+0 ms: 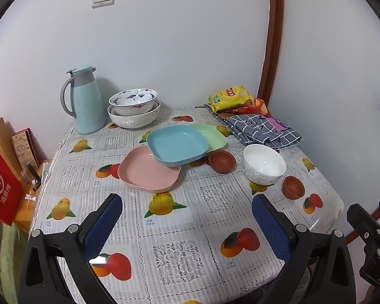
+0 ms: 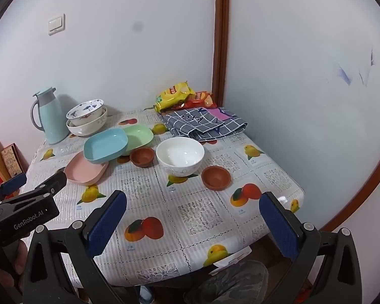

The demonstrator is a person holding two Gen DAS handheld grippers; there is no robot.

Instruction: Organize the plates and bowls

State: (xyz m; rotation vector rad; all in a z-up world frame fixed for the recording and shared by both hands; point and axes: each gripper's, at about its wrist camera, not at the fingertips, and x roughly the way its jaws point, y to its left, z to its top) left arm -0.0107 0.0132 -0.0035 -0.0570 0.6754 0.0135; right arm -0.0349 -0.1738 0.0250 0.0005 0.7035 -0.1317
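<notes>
Both claws hover above the near edge of a table (image 1: 71,167) covered in a fruit-print cloth, angled downward, each with its blue-padded fingers spread wide and nothing between them. The left gripper (image 1: 187,223) shows only its fingers and black frame; the hand holding it is cut off below the picture. The right gripper (image 2: 193,217) is likewise cut off at the bottom.

From the left claw, at 12 o'clock, three square plates overlap in a row running from 7 o'clock to 1 o'clock: a pink plate (image 1: 145,171) nearest, a blue plate (image 1: 176,143) tilted on its rim, and a green plate (image 1: 211,136) mostly hidden behind the blue one. Just right of them sits a small brown bowl (image 1: 221,161), partly tucked under the blue plate's edge. At 1 o'clock stands a white bowl (image 1: 263,163), upright, and just beside it a second brown bowl (image 1: 293,187).

Further off at 11 o'clock, two patterned bowls (image 1: 133,109) are nested, the upper one tilted, beside an upright pale blue jug (image 1: 87,101). At the far right lie a folded checked cloth (image 1: 262,129) and snack bags (image 1: 230,98), whose print is too small to read.
</notes>
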